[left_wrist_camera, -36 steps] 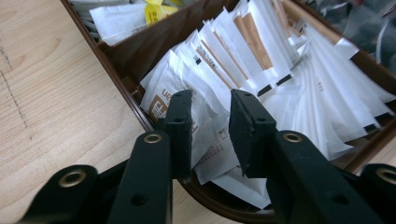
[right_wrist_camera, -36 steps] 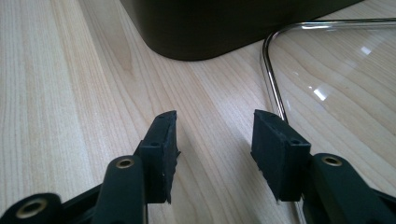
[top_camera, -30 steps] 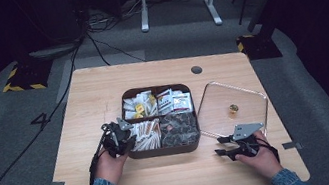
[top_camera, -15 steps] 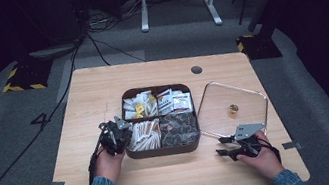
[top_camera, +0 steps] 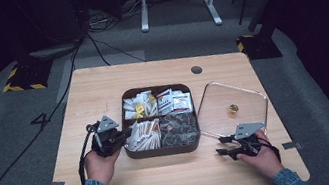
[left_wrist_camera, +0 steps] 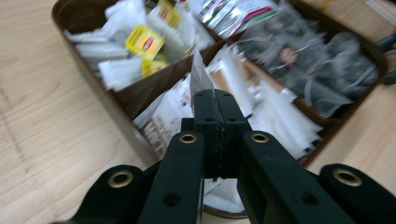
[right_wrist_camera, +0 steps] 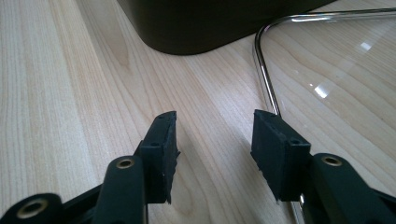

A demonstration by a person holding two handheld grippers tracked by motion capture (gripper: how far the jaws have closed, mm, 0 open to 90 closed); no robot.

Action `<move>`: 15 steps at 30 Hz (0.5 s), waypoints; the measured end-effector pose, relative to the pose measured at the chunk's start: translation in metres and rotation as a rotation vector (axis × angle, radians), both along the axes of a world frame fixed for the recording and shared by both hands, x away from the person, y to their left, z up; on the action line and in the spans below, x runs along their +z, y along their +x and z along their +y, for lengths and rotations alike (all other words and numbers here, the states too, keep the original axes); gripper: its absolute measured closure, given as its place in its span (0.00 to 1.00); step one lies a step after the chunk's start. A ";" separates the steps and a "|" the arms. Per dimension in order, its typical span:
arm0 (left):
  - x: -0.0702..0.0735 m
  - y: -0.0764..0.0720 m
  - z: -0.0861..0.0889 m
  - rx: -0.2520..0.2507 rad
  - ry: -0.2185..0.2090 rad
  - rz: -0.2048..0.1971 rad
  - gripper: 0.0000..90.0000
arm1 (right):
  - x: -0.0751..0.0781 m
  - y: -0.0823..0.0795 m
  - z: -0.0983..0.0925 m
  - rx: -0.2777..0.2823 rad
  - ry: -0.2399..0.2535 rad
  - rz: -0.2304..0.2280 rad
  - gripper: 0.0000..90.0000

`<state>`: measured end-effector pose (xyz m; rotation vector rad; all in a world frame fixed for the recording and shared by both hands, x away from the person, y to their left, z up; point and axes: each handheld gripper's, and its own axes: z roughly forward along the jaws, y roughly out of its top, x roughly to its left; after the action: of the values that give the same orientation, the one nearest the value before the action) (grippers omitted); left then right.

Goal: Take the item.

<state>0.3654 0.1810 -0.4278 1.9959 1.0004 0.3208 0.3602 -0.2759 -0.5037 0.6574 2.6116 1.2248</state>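
Lifting: a white sachet [left_wrist_camera: 200,77] pinched by the left gripper [left_wrist_camera: 216,100], held just above the near-left compartment of the brown box [top_camera: 134,153].
Left gripper state: jaws have just closed and now stand pressed together on the sachet's lower edge, its top corner standing up beyond the tips.
Sachet location: over the stack of similar white-and-brown sachets [top_camera: 145,132], at the box's left side.
Right gripper [right_wrist_camera: 215,140]: jaws apart, nothing between them, resting low over the table [right_wrist_camera: 60,84] near the box's front right corner.
Glass lid [top_camera: 235,103]: lying flat on the table right of the box, its metal rim just beside the right gripper.
Step in hand: judged as drawing one sachet out of the box.
Next move calls for: a steady rise clear of the box wall, grip kept firm so that the thin paper does not slip, then carrying it to a bare spot on the table.
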 end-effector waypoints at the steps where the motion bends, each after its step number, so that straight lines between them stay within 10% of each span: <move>1: 0.002 -0.002 0.001 -0.013 -0.016 -0.005 0.99 | 0.000 0.000 0.000 -0.001 0.000 -0.001 0.57; 15: 0.019 -0.018 0.000 -0.168 -0.140 -0.032 0.99 | 0.000 0.001 0.000 0.000 0.001 0.000 0.57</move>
<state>0.3471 0.1807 -0.4091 1.9268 0.8063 0.1852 0.3610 -0.2759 -0.5038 0.6577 2.6115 1.2266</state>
